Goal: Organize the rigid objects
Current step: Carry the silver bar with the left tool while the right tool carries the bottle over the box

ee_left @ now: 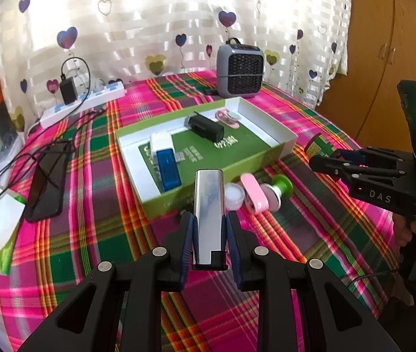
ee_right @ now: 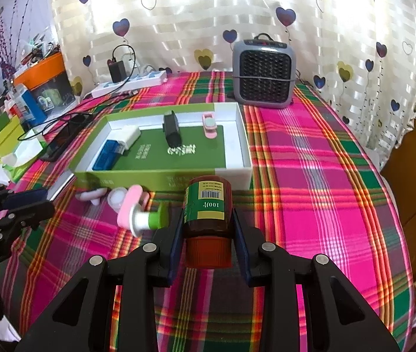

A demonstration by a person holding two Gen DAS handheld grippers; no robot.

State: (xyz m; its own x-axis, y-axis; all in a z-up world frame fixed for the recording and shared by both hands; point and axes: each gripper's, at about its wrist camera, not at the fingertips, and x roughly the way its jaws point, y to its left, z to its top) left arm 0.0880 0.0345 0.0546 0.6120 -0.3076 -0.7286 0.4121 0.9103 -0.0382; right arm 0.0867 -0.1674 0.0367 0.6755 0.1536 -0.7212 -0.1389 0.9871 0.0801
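Both hands are loaded and over the plaid cloth, just short of the shallow green-and-white cardboard box (ee_right: 161,173) — this looks like the carrying step, with two things picked and neither yet set down. The left gripper (ee_left: 209,228) is clenched on a slim silver metal bar with a dark notch at its near end (ee_left: 208,214), its blue pads pressed to the bar's long sides; the right gripper (ee_right: 209,231) is clamped on a brown pill bottle with a green-and-yellow label and an orange-brown cap (ee_right: 208,208), the cap turned toward the camera.

Inside the box already lie a blue-and-white plug-like block (ee_right: 116,146), a black rectangular adapter (ee_right: 172,129) and a small pink clip (ee_right: 209,124); the right half of the box floor is bare. On the cloth just before the box's near wall sit a small clear round pot (ee_left: 234,196), a pink oblong case (ee_left: 254,195) and a green-capped stopper (ee_left: 282,187), not yet gathered.

The next move, as I judge it, calls for carrying each piece over the near wall and lowering it onto bare floor, clear of what lies there; the bottle may roll if laid on its side, so its release wants care — and the two grippers, close together, should go in one at a time.
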